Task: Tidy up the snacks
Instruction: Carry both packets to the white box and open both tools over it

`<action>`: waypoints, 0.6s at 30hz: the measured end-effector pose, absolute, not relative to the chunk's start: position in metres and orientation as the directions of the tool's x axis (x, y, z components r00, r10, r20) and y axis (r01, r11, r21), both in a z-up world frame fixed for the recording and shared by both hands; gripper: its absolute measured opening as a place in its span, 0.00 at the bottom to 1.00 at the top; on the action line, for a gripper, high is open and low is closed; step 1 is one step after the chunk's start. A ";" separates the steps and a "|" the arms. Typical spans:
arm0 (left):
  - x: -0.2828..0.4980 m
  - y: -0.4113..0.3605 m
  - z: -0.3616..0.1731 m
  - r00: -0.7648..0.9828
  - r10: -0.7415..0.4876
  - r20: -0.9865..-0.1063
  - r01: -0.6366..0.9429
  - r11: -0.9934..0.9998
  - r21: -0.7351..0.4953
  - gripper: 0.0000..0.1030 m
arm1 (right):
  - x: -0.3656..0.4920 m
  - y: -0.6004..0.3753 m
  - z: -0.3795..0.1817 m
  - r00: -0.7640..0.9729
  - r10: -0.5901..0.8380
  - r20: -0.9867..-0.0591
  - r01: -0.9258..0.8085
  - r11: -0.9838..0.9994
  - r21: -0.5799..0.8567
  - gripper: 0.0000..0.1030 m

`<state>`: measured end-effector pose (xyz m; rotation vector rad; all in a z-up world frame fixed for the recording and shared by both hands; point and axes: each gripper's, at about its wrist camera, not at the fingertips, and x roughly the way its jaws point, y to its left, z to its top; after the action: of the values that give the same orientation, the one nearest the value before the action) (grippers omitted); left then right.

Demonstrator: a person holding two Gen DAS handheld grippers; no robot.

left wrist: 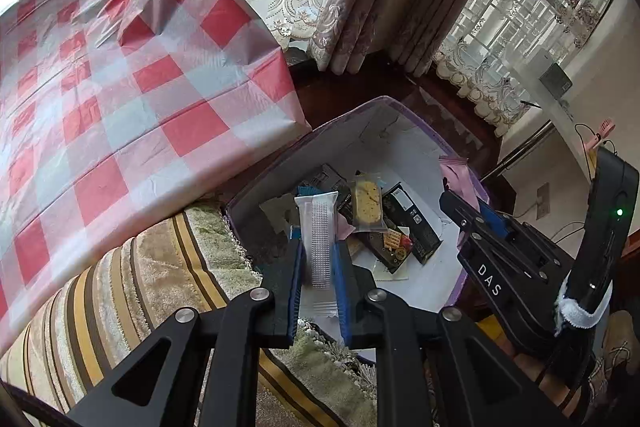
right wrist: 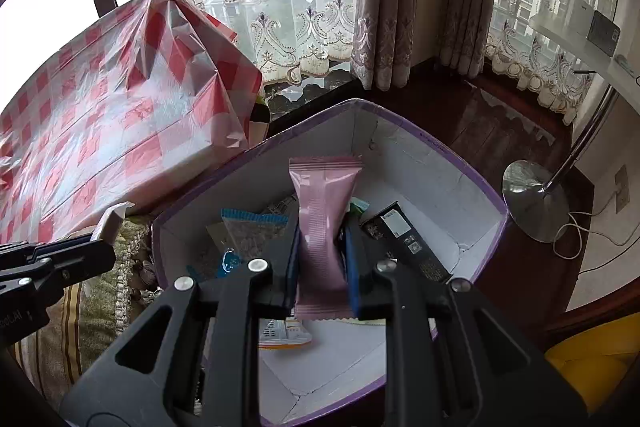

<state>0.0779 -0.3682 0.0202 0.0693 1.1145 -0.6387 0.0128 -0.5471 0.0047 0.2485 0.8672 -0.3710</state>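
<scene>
My left gripper (left wrist: 316,247) is shut on a white snack bar packet (left wrist: 318,239) and holds it above the near edge of a white cardboard box with a purple rim (left wrist: 400,147). My right gripper (right wrist: 322,247) is shut on a pink snack packet (right wrist: 322,227) and holds it over the same box (right wrist: 400,167). Several snacks lie in the box: a clear-wrapped yellow biscuit (left wrist: 366,205), black packets (left wrist: 408,223), and a blue-edged packet (right wrist: 252,227). The right gripper (left wrist: 472,215) with the pink packet (left wrist: 454,171) shows in the left wrist view; the left gripper (right wrist: 80,247) shows at the left edge of the right wrist view.
A table with a red-and-white checked cover (left wrist: 120,99) stands to the left of the box. The box sits on a striped cushion (left wrist: 120,287). Curtains (right wrist: 400,7) and a dark window ledge lie behind. A chrome lamp base (right wrist: 532,199) stands on the floor at the right.
</scene>
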 end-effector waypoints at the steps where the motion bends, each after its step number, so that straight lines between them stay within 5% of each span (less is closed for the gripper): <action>1: 0.078 -0.370 0.019 0.280 -0.439 -0.854 0.511 0.821 -0.254 0.15 | 0.012 -0.550 0.004 0.588 -0.217 -0.780 0.420 0.905 0.065 0.22; 13: 0.083 -0.377 0.011 0.251 -0.412 -0.876 0.491 0.834 -0.251 0.18 | 0.012 -0.564 0.004 0.578 -0.229 -0.783 0.448 0.891 0.070 0.25; 18: 0.085 -0.377 0.007 0.228 -0.406 -0.885 0.478 0.839 -0.261 0.22 | 0.011 -0.564 0.008 0.581 -0.244 -0.777 0.456 0.888 0.063 0.45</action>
<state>0.0847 -0.3770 0.0066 0.0701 1.1945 -0.6091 0.0111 -0.5636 0.0077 0.2685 0.8592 -0.4143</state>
